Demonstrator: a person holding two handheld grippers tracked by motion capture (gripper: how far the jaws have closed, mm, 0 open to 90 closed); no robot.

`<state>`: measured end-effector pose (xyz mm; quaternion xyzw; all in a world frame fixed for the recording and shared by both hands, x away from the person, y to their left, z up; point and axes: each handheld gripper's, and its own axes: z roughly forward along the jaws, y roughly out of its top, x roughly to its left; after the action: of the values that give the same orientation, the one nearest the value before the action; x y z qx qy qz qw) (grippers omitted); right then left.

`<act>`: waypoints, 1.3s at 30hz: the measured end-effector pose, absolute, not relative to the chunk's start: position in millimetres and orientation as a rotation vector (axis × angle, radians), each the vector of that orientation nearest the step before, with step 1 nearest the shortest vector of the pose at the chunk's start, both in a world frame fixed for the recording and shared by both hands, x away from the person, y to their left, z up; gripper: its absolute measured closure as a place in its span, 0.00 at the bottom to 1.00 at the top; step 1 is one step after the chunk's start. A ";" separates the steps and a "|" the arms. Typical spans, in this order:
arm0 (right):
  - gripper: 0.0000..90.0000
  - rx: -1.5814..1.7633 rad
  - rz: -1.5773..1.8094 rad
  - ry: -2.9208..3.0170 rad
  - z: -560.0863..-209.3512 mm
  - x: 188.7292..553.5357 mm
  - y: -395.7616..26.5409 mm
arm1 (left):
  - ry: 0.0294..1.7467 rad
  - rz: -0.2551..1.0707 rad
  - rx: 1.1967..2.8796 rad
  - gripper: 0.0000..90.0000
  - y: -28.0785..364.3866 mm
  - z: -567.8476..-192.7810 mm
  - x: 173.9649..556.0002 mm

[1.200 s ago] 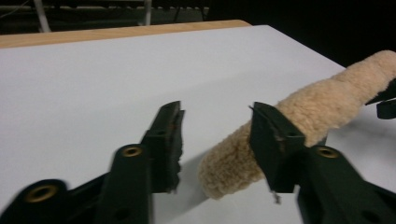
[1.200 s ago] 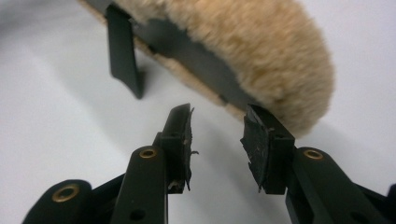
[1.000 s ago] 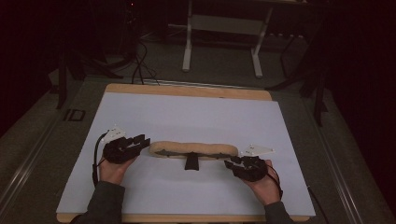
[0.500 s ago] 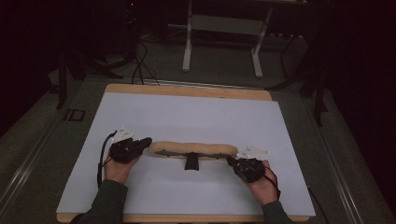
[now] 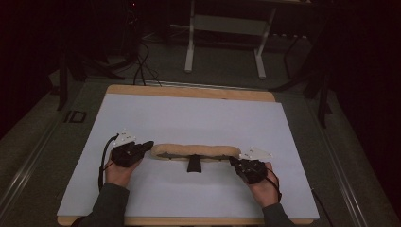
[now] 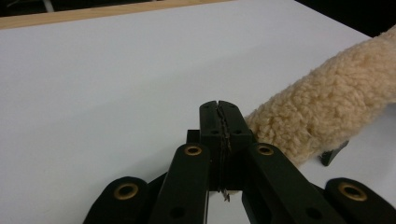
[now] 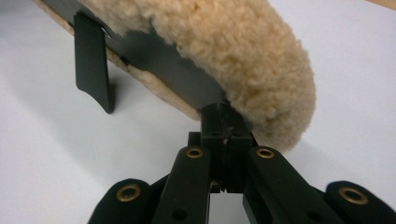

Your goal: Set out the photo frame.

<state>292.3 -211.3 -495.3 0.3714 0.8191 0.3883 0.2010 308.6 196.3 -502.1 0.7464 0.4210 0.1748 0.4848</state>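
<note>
A long cream fleece pad point(image 5: 196, 150) lies across the white sheet, with a black strip point(image 7: 173, 70) along its underside and a black tab point(image 5: 193, 165) hanging at its middle. My left gripper point(image 5: 150, 144) is at the pad's left end. Its jaws have just closed and now meet, with the fleece point(image 6: 327, 112) brushing their right side point(image 6: 219, 105). My right gripper point(image 5: 232, 161) is at the pad's right end, jaws together. In the right gripper view the tips point(image 7: 224, 109) touch the end of the black strip under the fleece point(image 7: 224, 42). I cannot tell whether the strip is pinched.
The white sheet point(image 5: 189, 113) covers a wooden table with its edge point(image 5: 189, 91) showing at the back. Beyond it on the dark floor are cables point(image 5: 137, 66) and a white metal stand point(image 5: 224, 28).
The jaws of both grippers have closed at the two ends of the pad. Both hands have stayed almost where they were, and the pad has not moved.
</note>
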 end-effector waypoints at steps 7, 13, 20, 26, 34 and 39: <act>1.00 1.063 1.102 2.271 -494.7 294.8 -209.3 | 1.016 0.432 1.830 1.00 195.2 -501.4 303.3; 1.00 1.069 1.110 2.261 -493.2 296.1 -206.5 | 1.015 0.440 1.838 1.00 193.4 -500.5 299.1; 1.00 1.073 1.126 2.253 -491.1 296.9 -203.8 | 1.008 0.459 1.849 1.00 191.7 -500.1 295.6; 1.00 1.098 1.159 2.252 -490.0 297.8 -201.1 | 1.008 0.462 1.851 1.00 190.2 -499.8 291.7; 1.00 1.113 1.158 2.239 -490.8 300.1 -197.6 | 0.997 0.457 1.862 1.00 189.4 -499.3 287.4; 1.00 1.101 1.148 2.249 -492.7 302.9 -191.1 | 0.992 0.453 1.864 1.00 188.9 -499.4 285.8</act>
<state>302.9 -191.1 -492.7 0.3922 0.8013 0.4088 0.1922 285.8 188.9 -499.4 0.7612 0.4049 0.1850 0.4716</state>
